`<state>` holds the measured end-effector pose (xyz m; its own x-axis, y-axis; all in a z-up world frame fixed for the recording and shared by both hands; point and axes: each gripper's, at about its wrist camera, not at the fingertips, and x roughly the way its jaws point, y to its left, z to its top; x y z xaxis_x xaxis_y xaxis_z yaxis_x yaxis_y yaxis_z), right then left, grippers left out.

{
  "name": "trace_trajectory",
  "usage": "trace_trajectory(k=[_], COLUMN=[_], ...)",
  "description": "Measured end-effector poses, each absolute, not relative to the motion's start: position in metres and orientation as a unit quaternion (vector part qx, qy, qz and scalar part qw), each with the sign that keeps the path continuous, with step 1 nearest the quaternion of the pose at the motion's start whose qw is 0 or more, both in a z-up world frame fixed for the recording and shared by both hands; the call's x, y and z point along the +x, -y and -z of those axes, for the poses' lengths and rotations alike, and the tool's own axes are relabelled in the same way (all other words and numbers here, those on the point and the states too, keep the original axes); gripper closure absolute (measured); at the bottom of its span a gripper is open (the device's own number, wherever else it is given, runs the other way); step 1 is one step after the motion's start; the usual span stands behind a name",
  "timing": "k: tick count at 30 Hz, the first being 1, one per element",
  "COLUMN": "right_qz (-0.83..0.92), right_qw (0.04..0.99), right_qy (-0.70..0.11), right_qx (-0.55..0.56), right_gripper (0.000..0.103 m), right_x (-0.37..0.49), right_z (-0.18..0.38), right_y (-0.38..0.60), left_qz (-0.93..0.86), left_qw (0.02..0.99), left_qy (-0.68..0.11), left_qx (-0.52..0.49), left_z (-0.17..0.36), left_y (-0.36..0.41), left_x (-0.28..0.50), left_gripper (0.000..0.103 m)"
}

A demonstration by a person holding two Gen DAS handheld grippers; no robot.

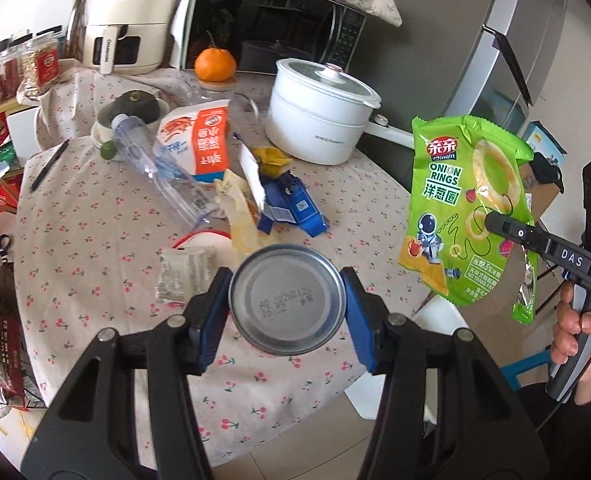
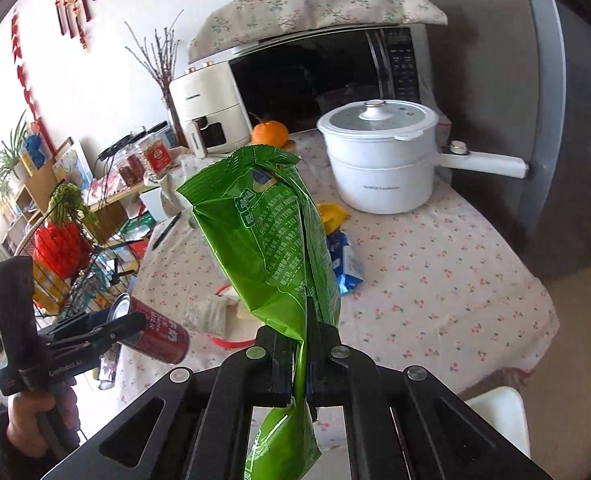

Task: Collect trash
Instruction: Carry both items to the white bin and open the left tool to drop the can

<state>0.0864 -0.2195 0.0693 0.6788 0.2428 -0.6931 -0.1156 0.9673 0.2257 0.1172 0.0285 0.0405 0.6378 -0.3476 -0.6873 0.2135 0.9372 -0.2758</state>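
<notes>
My left gripper (image 1: 286, 304) is shut on a red drink can (image 1: 286, 298), its silver bottom facing the camera; the can also shows in the right wrist view (image 2: 155, 332), held above the table's near edge. My right gripper (image 2: 305, 344) is shut on a green onion-rings snack bag (image 2: 271, 236), held upright in the air; the bag shows in the left wrist view (image 1: 467, 208) off the table's right side. On the floral tablecloth (image 1: 95, 240) lie a crushed plastic bottle (image 1: 155, 168), an orange-white snack bag (image 1: 199, 144), a blue wrapper (image 1: 291, 208), yellow wrappers (image 1: 239, 216) and a small white packet (image 1: 183, 276).
A white electric pot (image 1: 319, 116), a microwave (image 1: 271, 20), an air fryer (image 1: 127, 20), an orange (image 1: 214, 64) and a dark squash in a bowl (image 1: 135, 108) stand at the back. A pen (image 1: 49, 164) lies left. A wire basket (image 2: 71, 272) stands beside the table.
</notes>
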Motion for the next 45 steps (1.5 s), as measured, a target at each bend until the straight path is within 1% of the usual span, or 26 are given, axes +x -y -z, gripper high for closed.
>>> trace_trajectory(k=[3,6,8,14,24,34,41,43,45], right_qz=[-0.072,-0.057,-0.051,-0.020,0.041,0.065,0.074,0.074,0.071], right_qw=[0.913,0.892,0.887,0.894,0.864,0.817,0.803,0.801,0.797], right_qy=[-0.388,-0.428,-0.435,-0.424,-0.469,-0.539,-0.564,-0.569,-0.573], right_qx=[0.103,0.132,0.144,0.146,0.178,0.195,0.178,0.173,0.176], right_gripper=[0.099,0.099,0.099,0.099,0.098,0.098,0.098,0.098,0.098], right_x=[0.073,0.060,0.051,0.016,-0.012,-0.014,-0.015,-0.015,-0.016], right_z=[-0.057,-0.036,-0.034,-0.041,-0.007,0.041,0.056,0.059,0.063], right_y=[0.255,0.288,0.306,0.347,0.402,0.419,0.411,0.411,0.412], left_qz=[0.181,0.212,0.236,0.298,0.379,0.379,0.382,0.383,0.380], left_qw=[0.895,0.884,0.876,0.851,0.809,0.791,0.784,0.782,0.787], left_qy=[-0.402,-0.412,-0.418,-0.433,-0.446,-0.463,-0.468,-0.469,-0.464], left_qx=[-0.071,-0.057,-0.044,-0.006,0.046,0.125,0.143,0.144,0.145], left_z=[-0.036,-0.029,-0.025,-0.010,0.040,0.103,0.107,0.102,0.094], left_y=[0.004,0.038,0.061,0.131,0.229,0.260,0.262,0.258,0.252], left_x=[0.119,0.120,0.118,0.110,0.097,0.091,0.086,0.084,0.080], left_gripper=[0.047,0.047,0.047,0.047,0.047,0.047,0.047,0.043,0.030])
